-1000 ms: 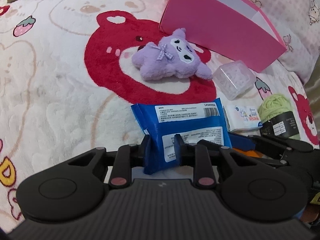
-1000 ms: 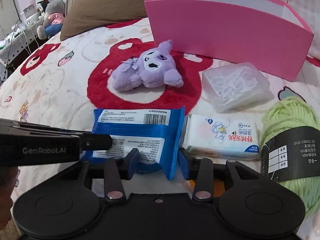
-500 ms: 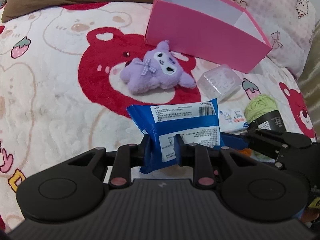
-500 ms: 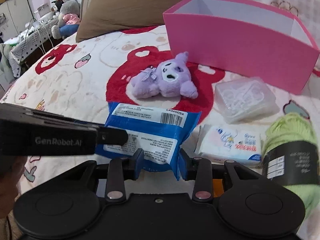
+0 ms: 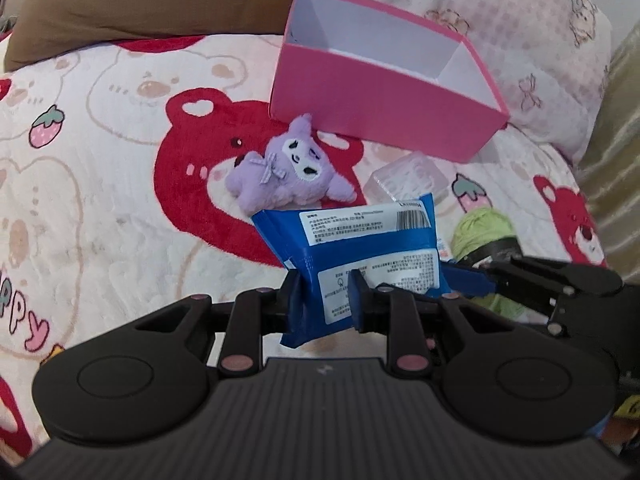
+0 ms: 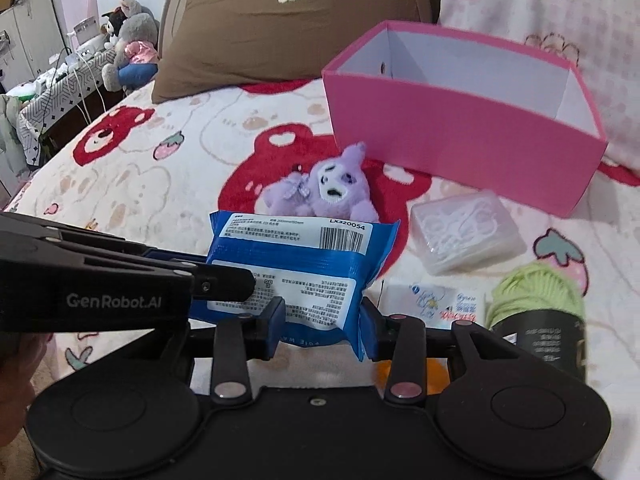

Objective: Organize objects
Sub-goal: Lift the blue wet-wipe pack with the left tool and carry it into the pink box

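A blue wet-wipe pack (image 5: 360,248) hangs above the bed, held at both ends. My left gripper (image 5: 325,296) is shut on its left end. My right gripper (image 6: 322,328) has its pads on the pack's (image 6: 296,256) right end, with the jaws opening slightly. Beyond the pack stands an open pink box (image 6: 460,140), its white inside bare as far as I see. A purple plush (image 6: 328,188) lies in front of the box. In the left wrist view the box (image 5: 380,108) and plush (image 5: 288,172) sit up and right.
A clear plastic case (image 6: 468,232), a white tissue pack (image 6: 436,304) and a green yarn ball (image 6: 536,300) lie at the right on the bear-print blanket (image 6: 160,184). A brown pillow (image 6: 280,28) leans at the head of the bed. Plush toys and a side table stand far left.
Both grippers have risen with the blue pack, lifting it off the blanket. The pink box's inside now shows more, and the items on the bed look smaller.
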The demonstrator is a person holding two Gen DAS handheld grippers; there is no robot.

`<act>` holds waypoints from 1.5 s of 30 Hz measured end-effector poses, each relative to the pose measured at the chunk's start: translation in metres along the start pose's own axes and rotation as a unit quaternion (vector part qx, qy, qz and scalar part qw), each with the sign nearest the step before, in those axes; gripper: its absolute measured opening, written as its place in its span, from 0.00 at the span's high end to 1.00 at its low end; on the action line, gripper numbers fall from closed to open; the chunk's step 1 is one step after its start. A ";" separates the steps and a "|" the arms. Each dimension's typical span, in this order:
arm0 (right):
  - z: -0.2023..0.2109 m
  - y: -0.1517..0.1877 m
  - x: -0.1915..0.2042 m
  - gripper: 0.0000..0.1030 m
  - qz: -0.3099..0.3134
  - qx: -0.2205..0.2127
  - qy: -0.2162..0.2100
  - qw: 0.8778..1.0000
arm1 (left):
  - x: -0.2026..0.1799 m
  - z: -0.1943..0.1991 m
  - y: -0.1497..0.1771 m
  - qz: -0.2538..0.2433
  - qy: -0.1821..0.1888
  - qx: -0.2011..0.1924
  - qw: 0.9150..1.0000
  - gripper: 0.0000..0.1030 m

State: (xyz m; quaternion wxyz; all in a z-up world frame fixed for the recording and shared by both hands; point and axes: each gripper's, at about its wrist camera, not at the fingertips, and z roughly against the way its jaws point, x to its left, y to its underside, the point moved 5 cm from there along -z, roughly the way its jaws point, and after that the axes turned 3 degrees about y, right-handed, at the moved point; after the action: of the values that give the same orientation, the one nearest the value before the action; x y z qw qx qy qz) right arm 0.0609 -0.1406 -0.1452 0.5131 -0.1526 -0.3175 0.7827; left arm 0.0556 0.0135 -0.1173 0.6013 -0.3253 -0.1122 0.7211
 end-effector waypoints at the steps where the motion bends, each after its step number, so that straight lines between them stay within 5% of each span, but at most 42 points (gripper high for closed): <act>1: 0.004 -0.002 0.000 0.56 -0.002 0.004 0.001 1.000 | -0.002 0.001 -0.001 0.011 0.001 0.004 1.000 0.78; 6: 0.019 -0.008 0.000 0.56 0.011 0.006 0.026 1.000 | -0.012 0.007 -0.003 0.017 0.010 0.001 1.000 0.78; 24: 0.067 -0.046 -0.019 0.54 -0.019 -0.007 0.019 1.000 | -0.047 0.045 -0.050 -0.011 0.012 -0.005 1.000 0.78; 45: 0.079 -0.137 -0.071 0.57 -0.034 -0.058 0.037 0.997 | -0.073 0.032 -0.160 -0.040 0.069 -0.045 0.996 0.78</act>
State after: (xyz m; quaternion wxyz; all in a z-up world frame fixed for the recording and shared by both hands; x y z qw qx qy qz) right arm 0.1437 -0.1944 -0.0029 0.5410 -0.2006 -0.3482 0.7389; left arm 0.1677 -0.0076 0.0204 0.6210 -0.3959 -0.1159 0.6665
